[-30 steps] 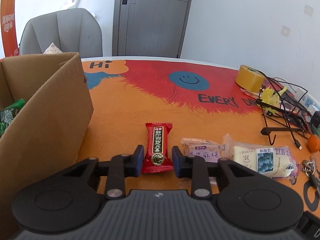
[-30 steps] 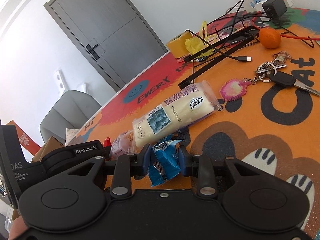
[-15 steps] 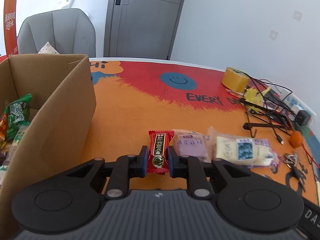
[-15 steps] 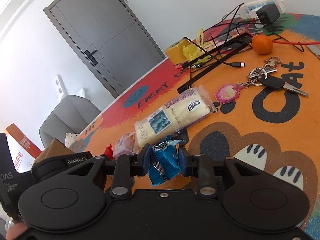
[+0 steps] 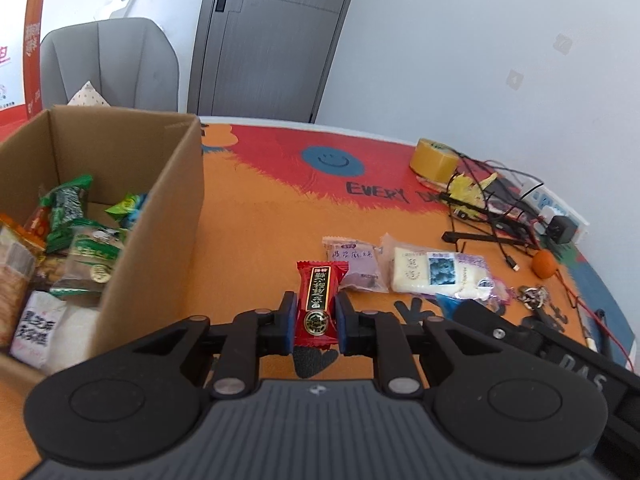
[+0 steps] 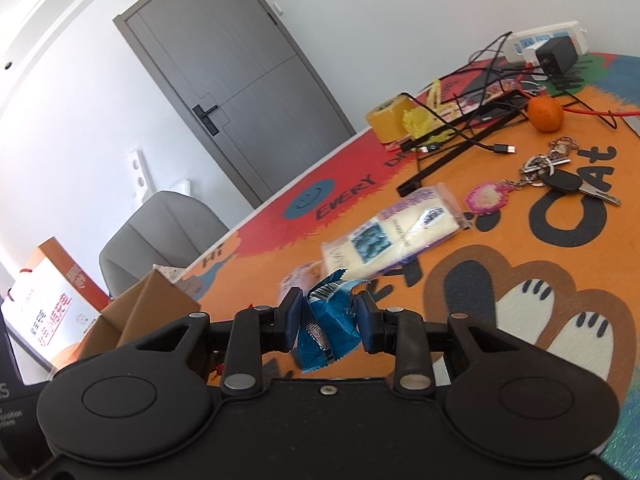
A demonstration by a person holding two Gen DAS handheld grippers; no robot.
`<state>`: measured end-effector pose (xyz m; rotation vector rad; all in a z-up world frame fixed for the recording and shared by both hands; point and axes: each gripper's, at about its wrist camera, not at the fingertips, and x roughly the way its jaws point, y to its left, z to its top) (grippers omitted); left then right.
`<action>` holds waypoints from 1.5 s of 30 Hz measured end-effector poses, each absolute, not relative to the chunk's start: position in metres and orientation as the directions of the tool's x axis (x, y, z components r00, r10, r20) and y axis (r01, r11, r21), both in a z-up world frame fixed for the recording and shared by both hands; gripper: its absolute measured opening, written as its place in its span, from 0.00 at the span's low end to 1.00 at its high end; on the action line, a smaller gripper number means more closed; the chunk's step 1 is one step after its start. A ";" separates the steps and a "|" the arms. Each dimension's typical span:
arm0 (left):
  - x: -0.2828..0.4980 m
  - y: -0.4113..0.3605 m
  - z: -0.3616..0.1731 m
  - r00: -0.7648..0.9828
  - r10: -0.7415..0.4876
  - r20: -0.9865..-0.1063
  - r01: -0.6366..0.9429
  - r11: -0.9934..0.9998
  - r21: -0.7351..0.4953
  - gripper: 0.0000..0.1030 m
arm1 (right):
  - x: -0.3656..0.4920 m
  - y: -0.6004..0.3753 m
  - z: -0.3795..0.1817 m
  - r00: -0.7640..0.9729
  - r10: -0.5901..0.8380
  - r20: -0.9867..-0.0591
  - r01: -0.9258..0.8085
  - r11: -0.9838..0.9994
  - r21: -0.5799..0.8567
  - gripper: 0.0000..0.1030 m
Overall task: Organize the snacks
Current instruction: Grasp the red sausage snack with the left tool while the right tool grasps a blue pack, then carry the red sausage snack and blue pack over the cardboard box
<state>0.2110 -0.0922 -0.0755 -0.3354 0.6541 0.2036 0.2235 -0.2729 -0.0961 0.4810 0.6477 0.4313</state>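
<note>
My left gripper (image 5: 314, 326) is shut on a red candy packet (image 5: 319, 302) and holds it above the orange mat, to the right of the open cardboard box (image 5: 168, 216), which holds several snack packets. My right gripper (image 6: 327, 326) is shut on a crumpled blue snack packet (image 6: 329, 326), lifted off the mat. A pale purple packet (image 5: 356, 266) and a long white-and-purple packet (image 5: 438, 272) lie on the mat ahead; the long one also shows in the right wrist view (image 6: 394, 234). The box also shows in the right wrist view (image 6: 148, 306).
A yellow tape roll (image 5: 434, 158), tangled black cables with a power strip (image 5: 556, 208), an orange fruit (image 6: 545, 114) and keys (image 6: 560, 178) lie at the mat's right. A grey chair (image 5: 108, 64) and a door stand behind the table.
My left gripper closed on the red packet and lifted it, so the box's inside came into view. My right gripper rose with the blue packet.
</note>
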 end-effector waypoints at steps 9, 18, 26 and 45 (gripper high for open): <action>0.182 -0.078 -0.047 0.826 0.076 -0.558 -0.274 0.920 -0.280 0.18 | 0.208 -0.251 -0.071 0.720 0.550 -0.424 -0.299 0.796 0.526 0.29; 0.150 -0.050 -0.018 0.870 0.104 -0.483 -0.285 0.903 -0.320 0.18 | 0.193 -0.226 -0.042 0.712 0.597 -0.371 -0.373 0.768 0.520 0.29; 0.127 -0.011 -0.010 0.877 0.163 -0.452 -0.341 0.874 -0.345 0.18 | 0.182 -0.194 -0.028 0.694 0.629 -0.351 -0.438 0.756 0.487 0.29; 0.089 0.056 -0.028 0.854 0.201 -0.480 -0.418 0.813 -0.404 0.18 | 0.159 -0.124 -0.018 0.646 0.661 -0.382 -0.522 0.747 0.412 0.29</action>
